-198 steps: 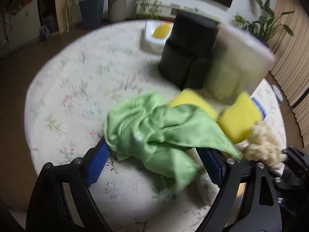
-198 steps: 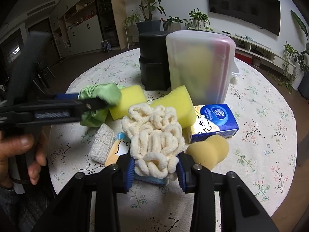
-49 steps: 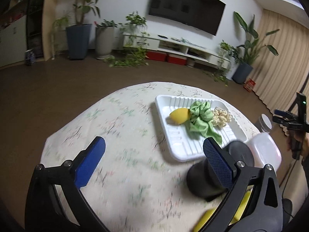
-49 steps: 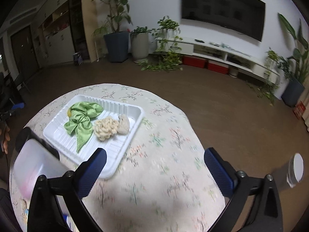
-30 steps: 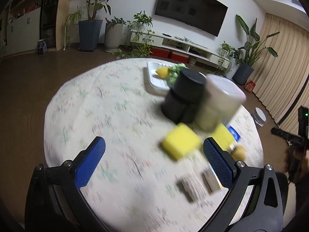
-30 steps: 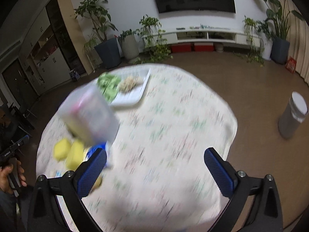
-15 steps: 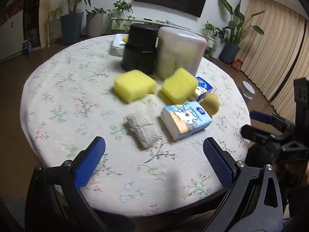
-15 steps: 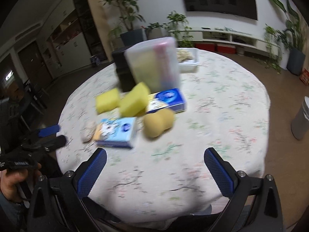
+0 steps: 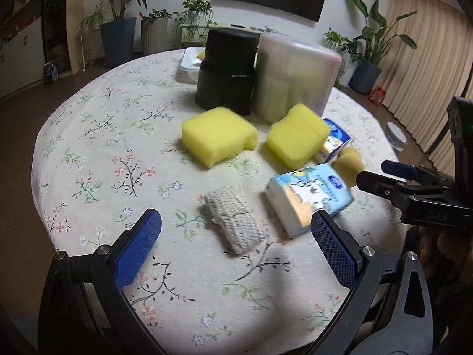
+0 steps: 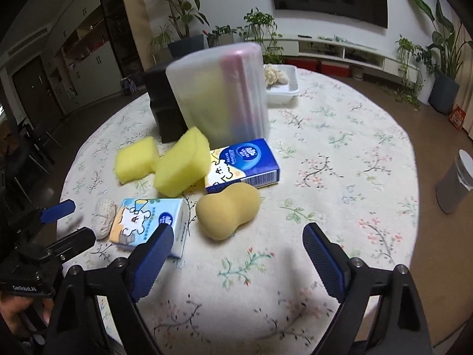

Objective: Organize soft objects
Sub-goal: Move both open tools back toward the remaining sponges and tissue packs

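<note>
Tissue pack (image 10: pixel 242 164) logo unreadable; left claw (image 10: pixel 60 224) reads "GenRobot.AI".

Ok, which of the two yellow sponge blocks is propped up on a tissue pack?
The right-hand yellow sponge block, tilted against the dark-blue tissue pack; the other block lies flat.

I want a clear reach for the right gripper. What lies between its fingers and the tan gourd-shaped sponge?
Only bare tablecloth lies between the right gripper and the tan sponge, seen in the right wrist view.

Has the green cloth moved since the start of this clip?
Yes. It lay by the yellow sponges in the left gripper; it is gone from there now, last seen on the white tray behind the black container.
</note>
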Tool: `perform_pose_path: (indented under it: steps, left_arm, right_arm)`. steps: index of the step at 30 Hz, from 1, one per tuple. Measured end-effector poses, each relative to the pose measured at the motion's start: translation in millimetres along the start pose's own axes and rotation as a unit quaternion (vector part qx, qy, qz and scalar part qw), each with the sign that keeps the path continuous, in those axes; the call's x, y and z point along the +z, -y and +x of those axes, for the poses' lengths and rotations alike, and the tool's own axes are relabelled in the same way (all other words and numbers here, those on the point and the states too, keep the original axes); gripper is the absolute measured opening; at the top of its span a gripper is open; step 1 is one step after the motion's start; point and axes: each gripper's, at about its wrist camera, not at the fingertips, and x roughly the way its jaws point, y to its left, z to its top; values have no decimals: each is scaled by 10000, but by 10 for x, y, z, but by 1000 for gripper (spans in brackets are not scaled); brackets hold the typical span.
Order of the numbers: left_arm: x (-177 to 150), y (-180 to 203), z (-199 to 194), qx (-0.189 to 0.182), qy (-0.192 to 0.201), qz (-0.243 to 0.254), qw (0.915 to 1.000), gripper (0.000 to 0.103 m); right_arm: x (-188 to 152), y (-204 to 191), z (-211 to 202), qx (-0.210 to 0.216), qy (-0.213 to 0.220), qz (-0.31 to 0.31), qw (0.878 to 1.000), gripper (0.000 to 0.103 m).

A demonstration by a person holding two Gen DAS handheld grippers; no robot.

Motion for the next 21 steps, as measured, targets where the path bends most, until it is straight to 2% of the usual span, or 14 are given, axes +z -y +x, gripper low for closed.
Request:
perform_pose_path:
  steps: [13, 21]
  left_arm:
    - [14, -90, 212, 138, -260, -133, 9995, 103]
    - [90, -71, 308, 369, -342, -108, 9987, 102]
  right_arm:
    - [66, 36, 266, -14, -105, 4, 9999, 91]
    - [70, 33, 350, -83, -193, -92, 9997, 86]
